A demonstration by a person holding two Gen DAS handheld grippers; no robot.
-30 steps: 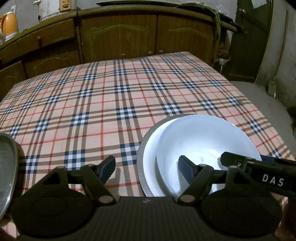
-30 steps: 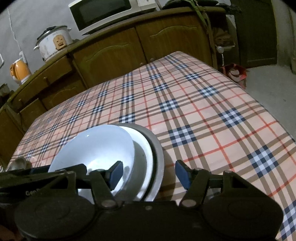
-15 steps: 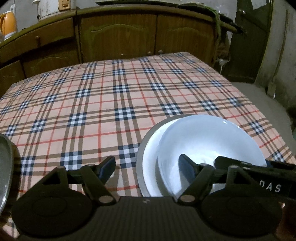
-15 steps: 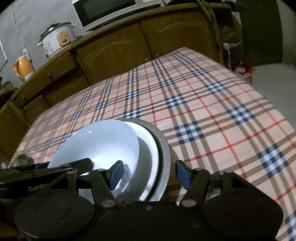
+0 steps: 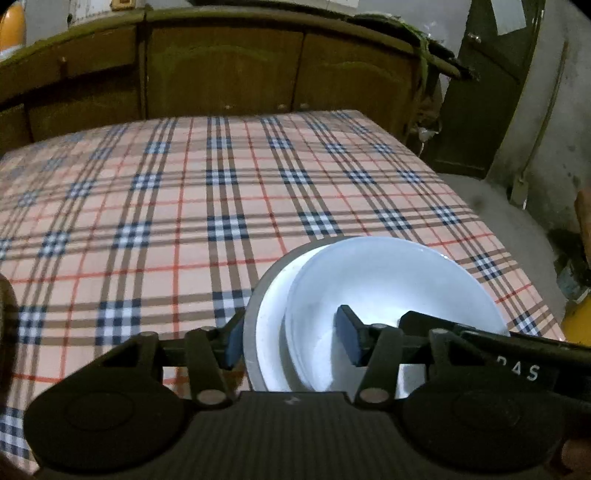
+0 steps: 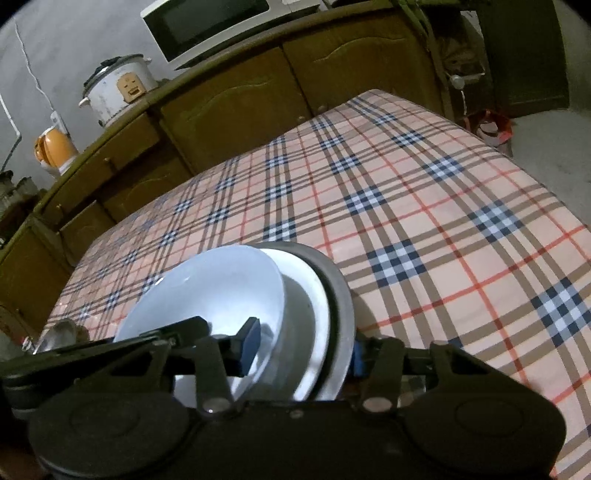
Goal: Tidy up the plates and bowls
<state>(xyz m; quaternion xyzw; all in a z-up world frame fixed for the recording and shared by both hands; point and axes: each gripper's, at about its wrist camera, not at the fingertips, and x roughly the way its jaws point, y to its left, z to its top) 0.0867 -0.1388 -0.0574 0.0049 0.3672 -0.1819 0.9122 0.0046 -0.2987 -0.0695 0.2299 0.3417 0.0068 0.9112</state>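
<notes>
A white bowl [image 5: 391,284] sits in a white plate [image 5: 271,332] on a grey metal plate [image 5: 251,328], near the front of the checked table. My left gripper [image 5: 291,343] straddles the stack's left rim: one fingertip outside the grey plate, the other inside the bowl. Its jaws are closing, and a gap still shows at the bowl wall. My right gripper [image 6: 303,350] straddles the opposite rim of the bowl [image 6: 221,288] and the grey plate [image 6: 338,295]. Its jaws are also closing, with the inner pad short of the bowl wall.
The plaid tablecloth [image 5: 221,192] stretches ahead. Brown cabinets [image 6: 236,107] stand behind it with a microwave [image 6: 221,22], a rice cooker [image 6: 118,88] and an orange kettle [image 6: 55,151]. A metal dish [image 6: 62,330] lies at the table's left. The floor drops off on the right [image 5: 524,229].
Both grippers' jaws have narrowed around the stack's rims, one finger in the bowl and one outside the grey plate. Neither hand has shifted.
</notes>
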